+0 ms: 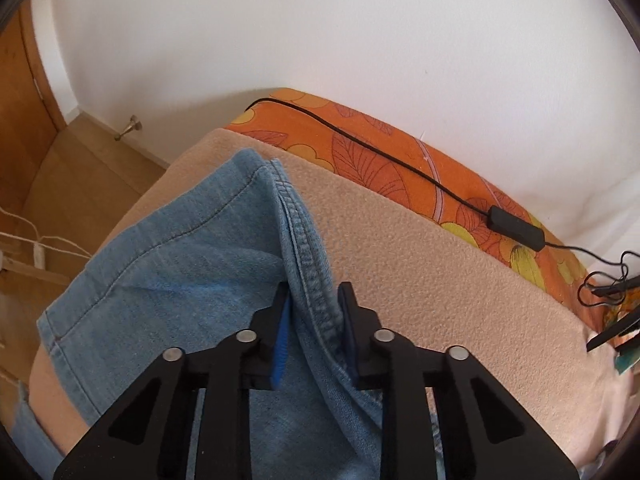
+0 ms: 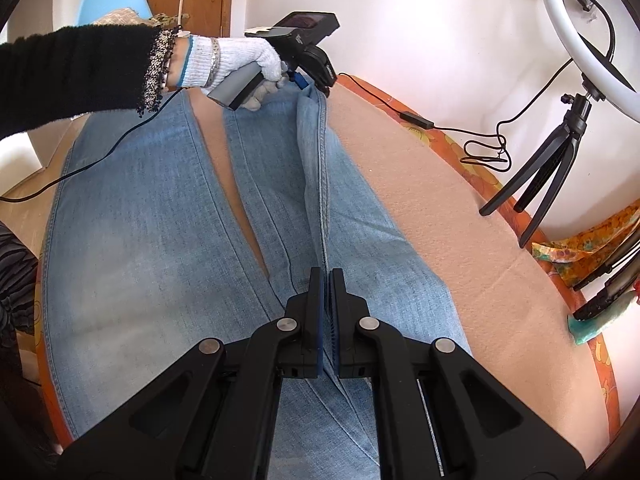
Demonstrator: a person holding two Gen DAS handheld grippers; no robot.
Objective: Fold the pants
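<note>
Light blue jeans (image 2: 160,216) lie lengthwise on a beige blanket, legs running away from the right wrist camera. My right gripper (image 2: 326,276) is shut on the outer seam of the nearer leg, pinching a raised ridge of denim. My left gripper (image 1: 314,292) holds the same seam near the leg's hem (image 1: 168,232), its jaws closed on a thick fold of denim. In the right wrist view the left gripper (image 2: 316,84) shows at the far end of that leg, held by a gloved hand (image 2: 236,60).
The beige blanket (image 1: 440,280) covers a table with an orange leaf-patterned cloth (image 1: 380,152). A black cable with an inline box (image 1: 516,226) runs along the far edge. A ring light on a tripod (image 2: 560,160) stands at the right. A white wall is behind.
</note>
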